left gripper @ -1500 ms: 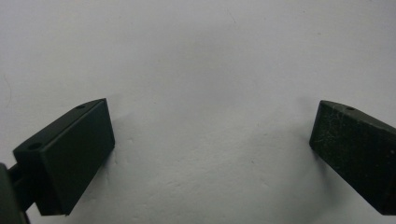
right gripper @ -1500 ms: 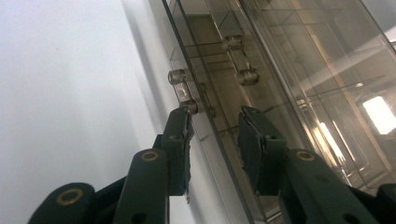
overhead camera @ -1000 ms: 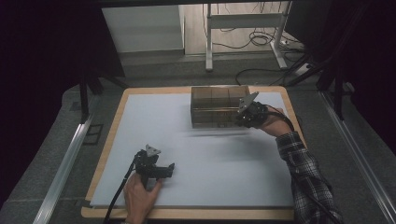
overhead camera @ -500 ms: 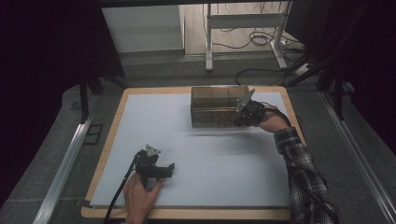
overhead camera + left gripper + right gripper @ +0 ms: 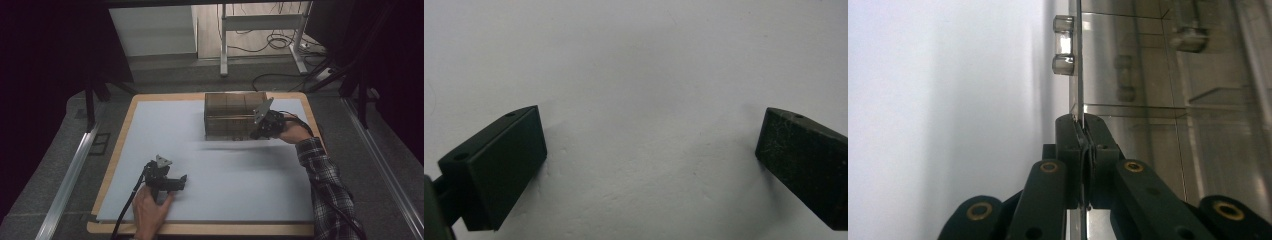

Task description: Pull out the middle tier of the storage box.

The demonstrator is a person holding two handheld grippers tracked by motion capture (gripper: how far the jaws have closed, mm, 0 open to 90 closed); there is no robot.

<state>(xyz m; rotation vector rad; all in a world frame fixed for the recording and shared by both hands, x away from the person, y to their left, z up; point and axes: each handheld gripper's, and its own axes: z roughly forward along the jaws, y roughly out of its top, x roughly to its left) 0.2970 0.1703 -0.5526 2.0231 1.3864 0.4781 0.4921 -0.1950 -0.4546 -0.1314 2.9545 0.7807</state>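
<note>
Upper middle of the high view, toward the far edge of the white mat (image 5: 225, 170): a clear smoky plastic organizer box (image 5: 227, 114), with inner dividers showing through its walls. At its right side sits the right gripper (image 5: 260, 131), held by the person's right hand (image 5: 292, 133), a plaid sleeve (image 5: 327, 185) running down to the lower right of the frame.

In the right gripper view it's plain: the right gripper (image 5: 1082, 130) has its jaws pressed together on a thin clear panel of the box (image 5: 1148, 75), pinching its edge, the panel running straight up the middle of the frame. A small clear hinge knuckle (image 5: 1064, 45) sits on that edge near the top. White mat (image 5: 938, 100) spreads across the left half.

Lower left of the high view, the left gripper (image 5: 175, 182) rests on the mat, well apart from the box, with the left hand (image 5: 149, 210) behind it and its cable (image 5: 125, 207) trailing toward the bottom edge. In the left gripper view, the left gripper (image 5: 651, 150) has its jaws wide apart, nothing between them but bare white mat (image 5: 649, 65).

The mat lies on a wooden tabletop (image 5: 117, 150), its light rim framing the mat.
</note>
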